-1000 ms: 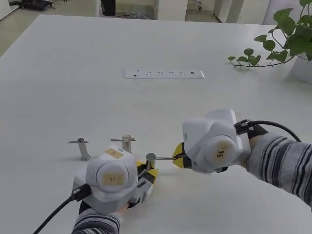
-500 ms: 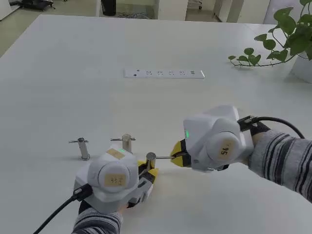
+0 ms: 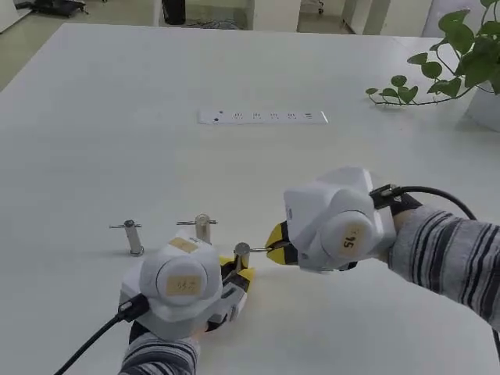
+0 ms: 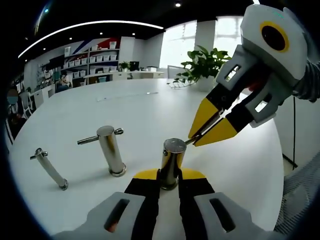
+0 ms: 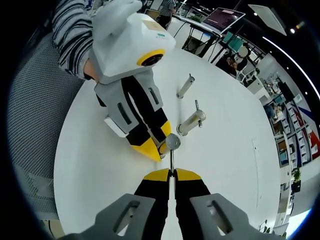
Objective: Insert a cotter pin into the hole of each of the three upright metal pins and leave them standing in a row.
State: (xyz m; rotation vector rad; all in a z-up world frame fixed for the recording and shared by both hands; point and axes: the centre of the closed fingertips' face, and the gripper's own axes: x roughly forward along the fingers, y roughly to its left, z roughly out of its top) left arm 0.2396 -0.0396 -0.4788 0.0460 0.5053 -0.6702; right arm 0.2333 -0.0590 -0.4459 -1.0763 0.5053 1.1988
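Observation:
Three upright metal pins stand in a row on the white table. The left pin (image 3: pixel 133 237) and the middle pin (image 3: pixel 203 227) each carry a cotter pin across the top. My left gripper (image 4: pixel 170 176) is shut on the base of the third pin (image 4: pixel 172 156), which also shows in the head view as the third pin (image 3: pixel 241 252). My right gripper (image 5: pixel 171 172) is shut on a thin cotter pin (image 5: pixel 171 159), whose tip meets the third pin's head (image 5: pixel 173 141) from the right. In the head view the right gripper (image 3: pixel 273 247) sits just right of that pin.
A white power strip (image 3: pixel 262 118) lies flat mid-table beyond the pins. A potted plant (image 3: pixel 461 58) stands at the far right corner. Cables trail from both grippers toward the near table edge.
My right gripper has moved left with the cotter pin, closing the gap so its tip now reaches the third pin's head. The left gripper and the pins have stayed put.

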